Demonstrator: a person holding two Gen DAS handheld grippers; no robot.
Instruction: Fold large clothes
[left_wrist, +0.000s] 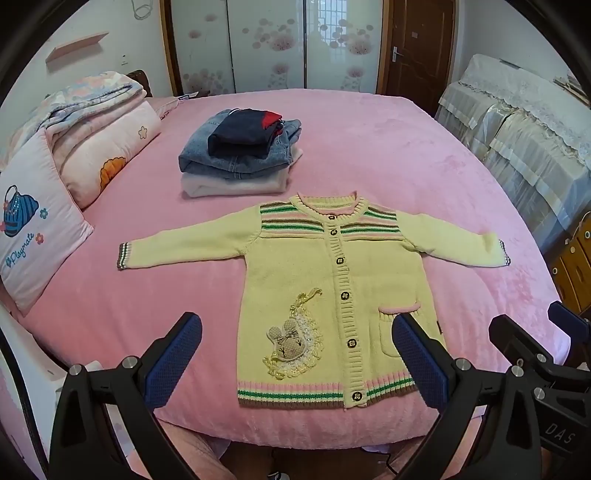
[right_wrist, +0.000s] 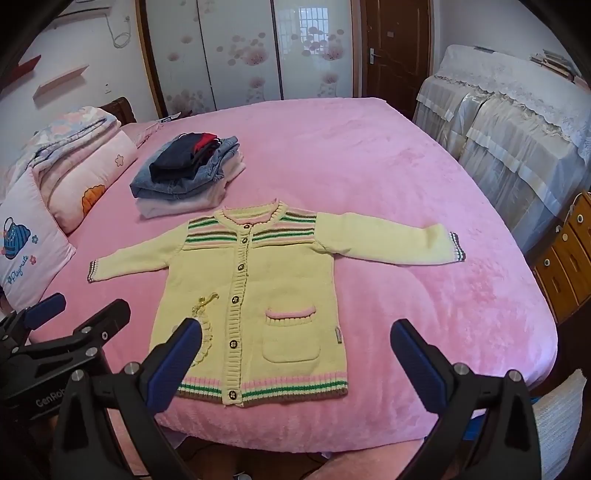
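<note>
The yellow knit cardigan (left_wrist: 332, 280) lies spread flat and buttoned, front up, on the pink bedspread (left_wrist: 406, 158). Its long axis runs from the striped hem at 6 o'clock, at the near edge of the bed, to the round collar at 12 o'clock. Both sleeves are stretched straight out, one cuff toward 9 o'clock and the other toward 3 o'clock, so the cross axis is as wide as the garment gets.

In the left wrist view the button band sits a little right of centre, and the 9 o'clock sleeve (left_wrist: 184, 243) lies out at about 10 o'clock from the left gripper (left_wrist: 295, 362). That gripper stands wide open and empty, tilted down over the hem, one blue pad over bare bedspread and the other over the pocket corner. In the right wrist view the 3 o'clock sleeve (right_wrist: 391, 240) lies at about 1 o'clock from the right gripper (right_wrist: 291, 362), which is likewise spread wide with nothing in it, hanging over the pocket side of the hem.

So each sleeve belongs to the gripper on its own side. Neither touches the knit yet. My judgement is that the fold has not begun, and that a first move would bring a cuff inward across the body.

Beyond the collar, at 11 o'clock, a stack of folded clothes (left_wrist: 240, 155) with jeans in it sits just apart from the cardigan. Farther toward 9 o'clock lie a printed pillow (left_wrist: 33, 236) and folded quilts (left_wrist: 99, 133).
</note>
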